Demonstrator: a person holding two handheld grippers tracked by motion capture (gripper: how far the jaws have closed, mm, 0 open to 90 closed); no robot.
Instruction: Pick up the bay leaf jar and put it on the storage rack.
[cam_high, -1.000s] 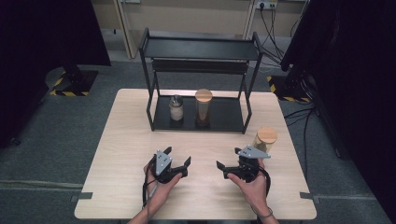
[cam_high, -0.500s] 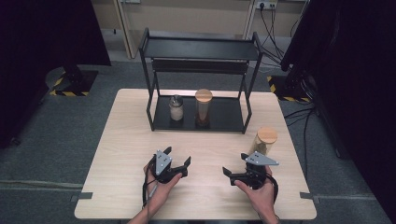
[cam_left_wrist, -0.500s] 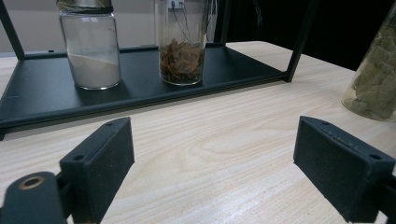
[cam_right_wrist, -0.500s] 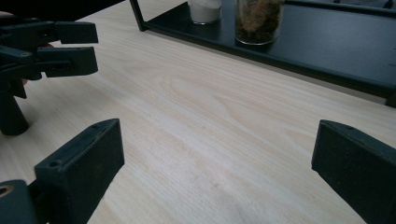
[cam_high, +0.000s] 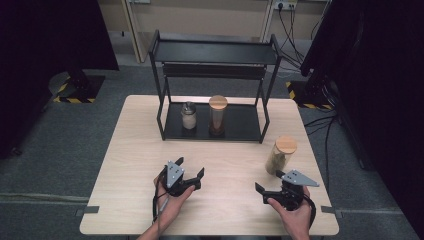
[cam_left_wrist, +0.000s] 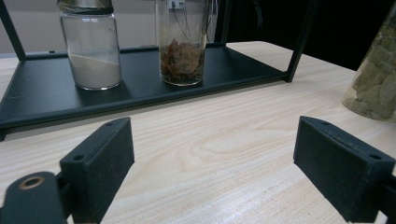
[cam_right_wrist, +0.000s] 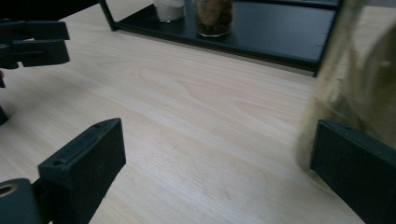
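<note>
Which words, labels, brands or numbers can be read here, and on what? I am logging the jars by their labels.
None: no readable text in any view.
Jar of white powder: no label.
Jar of brown dried bits: no label.
Jar of green leaves: no label.
Black shelf rack: no markings.
Yellow and black hazard stripes on the floor: a sign, without words.

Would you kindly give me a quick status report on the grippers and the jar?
Left gripper, right gripper open, empty. Cork-lidded glass jar of leaves upright on table, untouched beside right gripper. Nothing in the way.
</note>
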